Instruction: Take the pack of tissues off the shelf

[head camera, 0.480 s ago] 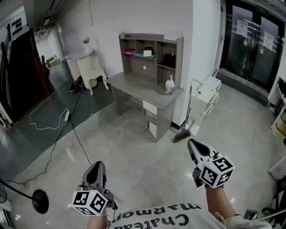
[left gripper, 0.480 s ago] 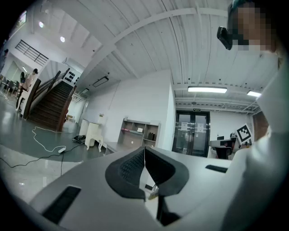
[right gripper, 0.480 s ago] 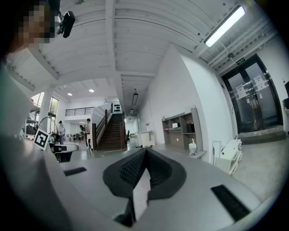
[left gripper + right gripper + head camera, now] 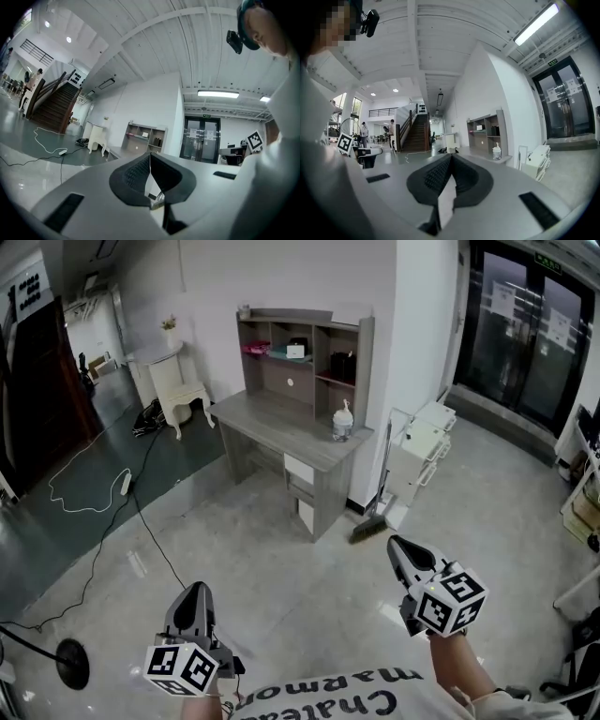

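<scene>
A grey desk with a shelf unit stands against the far wall, several steps away. In its upper middle compartment a small white pack lies on something teal; it is too small to make out as tissues. My left gripper is low at the left, shut and empty. My right gripper is low at the right, also shut and empty. Both point level toward the desk. The shelf unit shows far beyond the shut left gripper, and the shelf unit shows to the right of the shut right gripper.
A pump bottle stands on the desk's right end. A white cabinet and a broom are right of the desk. A white side table stands to the left. A cable runs over the floor. Glass doors are at the right.
The desk has slid a little to the left in the head view. Both grippers stay shut and low in the picture.
</scene>
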Available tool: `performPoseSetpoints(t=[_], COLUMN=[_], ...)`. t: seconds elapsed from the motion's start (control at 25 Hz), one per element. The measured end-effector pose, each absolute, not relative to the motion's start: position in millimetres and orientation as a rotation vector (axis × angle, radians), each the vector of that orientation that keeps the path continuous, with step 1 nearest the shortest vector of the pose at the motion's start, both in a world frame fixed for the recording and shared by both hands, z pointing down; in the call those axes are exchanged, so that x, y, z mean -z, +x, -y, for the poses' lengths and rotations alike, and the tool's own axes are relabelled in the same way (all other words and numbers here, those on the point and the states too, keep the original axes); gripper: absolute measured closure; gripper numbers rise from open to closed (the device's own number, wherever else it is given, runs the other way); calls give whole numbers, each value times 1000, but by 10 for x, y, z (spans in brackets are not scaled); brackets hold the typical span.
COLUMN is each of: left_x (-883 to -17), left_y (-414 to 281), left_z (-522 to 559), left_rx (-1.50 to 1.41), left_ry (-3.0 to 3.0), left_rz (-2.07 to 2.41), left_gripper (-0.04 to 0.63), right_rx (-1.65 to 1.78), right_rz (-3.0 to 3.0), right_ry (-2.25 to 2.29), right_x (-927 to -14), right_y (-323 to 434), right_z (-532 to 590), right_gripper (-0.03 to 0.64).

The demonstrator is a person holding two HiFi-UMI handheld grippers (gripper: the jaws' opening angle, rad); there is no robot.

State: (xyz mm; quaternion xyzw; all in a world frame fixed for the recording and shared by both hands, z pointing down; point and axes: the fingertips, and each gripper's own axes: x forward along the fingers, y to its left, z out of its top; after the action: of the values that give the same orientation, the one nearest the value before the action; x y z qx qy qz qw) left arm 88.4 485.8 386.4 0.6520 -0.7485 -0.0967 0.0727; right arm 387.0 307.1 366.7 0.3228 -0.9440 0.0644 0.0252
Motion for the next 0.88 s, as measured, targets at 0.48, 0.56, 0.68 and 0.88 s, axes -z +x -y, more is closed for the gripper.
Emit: performPoseSetpoints(t=[0.48, 0.56, 0.68, 0.88], left_x=[-4301, -4287, -4314, -4343], left_y=[1109, 1032, 834, 314], left_z=[-4523, -4425, -4224, -3798], left_rx=[222, 207, 184, 209], left_ry=[1887, 1882, 1895, 1869], left_rz=[2212, 2211, 2207, 2193], left_gripper=[577, 577, 577, 577], right_rx=[-402, -450, -500, -776], right_rz=[2875, 2874, 2873, 2904], right_ry=[912, 931, 970, 948], right_x=[-4262, -4281, -4320, -4327], right_y=[3821, 3734, 3550, 3060], right_z=[-2623, -2473, -2175, -1656], right_gripper=[606, 606, 606, 606])
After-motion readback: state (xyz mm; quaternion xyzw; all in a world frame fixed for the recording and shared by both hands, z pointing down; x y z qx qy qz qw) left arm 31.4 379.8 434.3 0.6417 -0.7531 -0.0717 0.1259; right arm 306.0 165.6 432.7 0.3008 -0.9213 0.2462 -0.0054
